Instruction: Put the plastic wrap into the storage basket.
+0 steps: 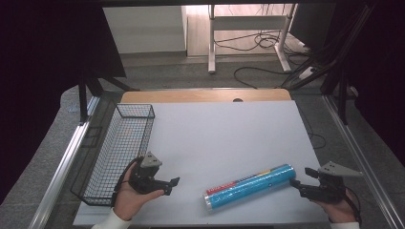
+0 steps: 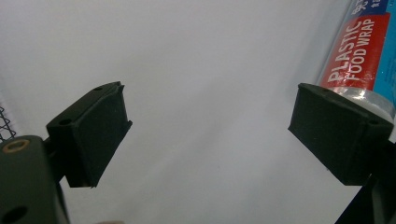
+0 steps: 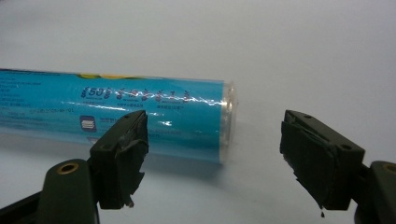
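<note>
A blue roll of plastic food wrap (image 1: 250,186) lies on its side on the white bench (image 1: 224,138), near the front edge and right of centre, slanting from its near-left end up to its far-right end. A red label reading "PLASTIC FOOD WRAP" sits at the near-left end, seen close in the left gripper view (image 2: 359,51). In the right gripper view the roll (image 3: 112,116) shows its clear film wrapper and its capped far-right end.

The person's left hand (image 1: 133,198) holds the left gripper (image 1: 171,184) at the near left of the bench, pointing right toward the roll and apart from it. Its fingers (image 2: 91,135) stand wide with only bare bench between them; the roll's labelled end lies just past the right finger.

The right hand (image 1: 340,210) holds the right gripper (image 1: 300,179) at the near right, pointing left, with its tips just beside the roll's far-right end. Its fingers (image 3: 122,154) are spread wide and hold nothing; the end of the roll lies just beyond them, partly behind the left finger, and whether it is touched cannot be told.

A black wire basket (image 1: 119,152) stands along the left edge of the bench, just left of the left gripper.
</note>
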Demonstrator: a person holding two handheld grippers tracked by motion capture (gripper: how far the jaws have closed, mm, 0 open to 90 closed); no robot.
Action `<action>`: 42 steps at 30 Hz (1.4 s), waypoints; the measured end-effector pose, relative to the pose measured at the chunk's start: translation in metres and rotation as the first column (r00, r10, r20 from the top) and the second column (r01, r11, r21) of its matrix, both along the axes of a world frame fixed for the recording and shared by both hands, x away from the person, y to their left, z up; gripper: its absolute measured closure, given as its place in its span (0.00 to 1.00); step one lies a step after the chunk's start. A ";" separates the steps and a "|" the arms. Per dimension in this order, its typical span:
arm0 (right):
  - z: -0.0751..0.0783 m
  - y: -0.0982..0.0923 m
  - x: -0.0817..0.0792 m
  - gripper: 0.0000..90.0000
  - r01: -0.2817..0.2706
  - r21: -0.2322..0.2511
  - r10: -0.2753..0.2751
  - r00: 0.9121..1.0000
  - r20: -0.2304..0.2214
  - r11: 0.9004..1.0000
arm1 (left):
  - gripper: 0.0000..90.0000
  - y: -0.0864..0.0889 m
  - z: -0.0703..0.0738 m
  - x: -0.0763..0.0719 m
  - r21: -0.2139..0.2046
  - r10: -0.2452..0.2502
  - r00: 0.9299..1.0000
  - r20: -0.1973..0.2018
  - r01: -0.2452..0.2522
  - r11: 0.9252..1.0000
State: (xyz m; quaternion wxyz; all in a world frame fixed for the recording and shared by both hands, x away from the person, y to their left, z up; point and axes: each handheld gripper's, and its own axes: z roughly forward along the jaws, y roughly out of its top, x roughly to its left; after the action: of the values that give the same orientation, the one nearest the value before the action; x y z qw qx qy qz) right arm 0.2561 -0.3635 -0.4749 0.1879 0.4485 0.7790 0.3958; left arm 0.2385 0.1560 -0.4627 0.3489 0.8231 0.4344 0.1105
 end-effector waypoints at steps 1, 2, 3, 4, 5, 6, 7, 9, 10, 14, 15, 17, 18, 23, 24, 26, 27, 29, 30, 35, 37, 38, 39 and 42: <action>0.000 0.000 0.000 0.27 0.000 0.000 0.000 1.000 0.000 1.000 | 0.13 0.000 0.000 0.000 0.000 0.000 1.000 0.000 0.000 1.000; 0.000 -0.001 0.000 0.27 0.003 0.001 -0.003 1.000 -0.004 1.000 | 0.13 0.000 0.000 0.000 0.000 0.002 1.000 -0.001 -0.002 1.000; 0.000 -0.002 0.000 0.27 0.002 0.002 -0.002 1.000 -0.005 1.000 | 0.13 0.000 0.000 0.000 0.000 0.001 1.000 -0.001 -0.001 1.000; -0.001 -0.002 0.000 0.28 0.003 -0.002 -0.003 1.000 -0.005 1.000 | 0.13 0.000 0.000 0.000 0.000 0.001 1.000 -0.001 -0.001 1.000; -0.001 -0.003 0.000 0.28 0.006 -0.001 -0.006 1.000 -0.006 1.000 | 0.14 0.000 0.000 0.000 0.000 0.001 1.000 0.000 -0.001 1.000; -0.001 -0.004 0.000 0.28 0.009 -0.001 -0.009 1.000 -0.008 1.000 | 0.14 0.000 0.000 -0.001 0.001 0.004 1.000 0.000 -0.004 1.000; -0.001 -0.004 0.000 0.28 0.009 -0.001 -0.009 1.000 -0.008 1.000 | 0.14 0.000 0.000 -0.001 0.001 0.004 1.000 0.000 -0.004 1.000; -0.001 -0.006 0.001 0.28 0.017 -0.001 -0.017 1.000 -0.007 1.000 | 0.14 -0.001 0.000 0.000 0.003 0.002 1.000 -0.005 -0.001 1.000; -0.001 -0.006 0.001 0.28 0.019 0.000 -0.019 1.000 -0.008 1.000 | 0.14 -0.001 0.000 -0.001 0.005 0.000 1.000 -0.007 0.000 1.000; 0.001 -0.007 0.001 0.28 0.025 0.000 -0.025 1.000 -0.001 1.000 | 0.14 -0.003 0.000 -0.003 0.008 -0.007 1.000 -0.009 0.007 1.000; 0.001 -0.007 0.001 0.28 0.025 0.000 -0.025 1.000 -0.001 1.000 | 0.14 -0.003 0.000 -0.003 0.008 -0.006 1.000 -0.010 0.006 1.000; 0.000 -0.009 0.001 0.28 0.029 -0.003 -0.029 1.000 0.000 1.000 | 0.15 -0.004 0.001 -0.003 0.014 -0.006 1.000 -0.007 0.007 1.000; 0.000 -0.009 0.001 0.28 0.029 -0.003 -0.029 1.000 0.000 1.000 | 0.15 -0.004 0.001 -0.003 0.014 -0.006 1.000 -0.007 0.007 1.000; 0.000 -0.014 0.001 0.28 0.041 0.004 -0.041 0.999 -0.002 0.999 | 0.16 -0.006 0.003 -0.002 0.009 -0.016 1.000 -0.017 0.016 1.000; 0.000 -0.014 0.001 0.28 0.043 0.006 -0.043 0.999 -0.002 0.999 | 0.16 -0.007 0.003 -0.002 0.009 -0.022 1.000 -0.017 0.022 1.000; 0.000 -0.015 0.001 0.28 0.043 0.005 -0.043 0.999 0.000 0.999 | 0.17 -0.009 0.003 -0.001 0.009 -0.029 0.999 -0.018 0.029 1.000; 0.000 -0.015 0.001 0.28 0.044 0.006 -0.044 0.999 -0.001 0.999 | 0.17 -0.011 0.004 -0.001 0.008 -0.034 0.999 -0.019 0.034 0.999; 0.001 -0.016 0.000 0.28 0.050 0.008 -0.050 0.999 -0.001 0.999 | 0.18 -0.017 0.007 -0.001 0.009 -0.055 0.998 -0.017 0.055 0.998; 0.001 -0.016 0.000 0.28 0.050 0.008 -0.050 0.999 -0.001 0.999 | 0.18 -0.017 0.007 -0.001 0.009 -0.055 0.998 -0.017 0.055 0.998; 0.000 -0.021 0.001 0.28 0.059 0.008 -0.059 0.998 -0.003 0.998 | 0.20 -0.033 0.009 0.002 0.009 -0.095 0.995 -0.026 0.095 0.995; 0.000 -0.022 0.000 0.28 0.065 0.009 -0.065 0.998 -0.005 0.998 | 0.20 -0.039 0.009 0.004 0.010 -0.105 0.994 -0.033 0.106 0.994; 0.000 -0.022 0.001 0.28 0.067 0.010 -0.067 0.998 -0.007 0.998 | 0.20 -0.042 0.009 0.005 0.008 -0.112 0.993 -0.036 0.112 0.994; 0.000 -0.023 0.000 0.28 0.069 0.010 -0.069 0.998 -0.007 0.998 | 0.20 -0.042 0.009 0.005 0.008 -0.112 0.993 -0.036 0.112 0.994; 0.000 -0.023 0.000 0.28 0.071 0.009 -0.071 0.997 -0.003 0.997 | 0.20 -0.056 0.013 0.008 0.004 -0.142 0.989 -0.039 0.142 0.990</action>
State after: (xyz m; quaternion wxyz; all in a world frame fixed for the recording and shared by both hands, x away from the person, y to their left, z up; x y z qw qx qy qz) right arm 0.2560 -0.3861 -0.4745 0.1988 0.4772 0.7610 0.3918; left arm 0.2463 0.0999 -0.4496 0.3448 0.8550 0.3810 0.0709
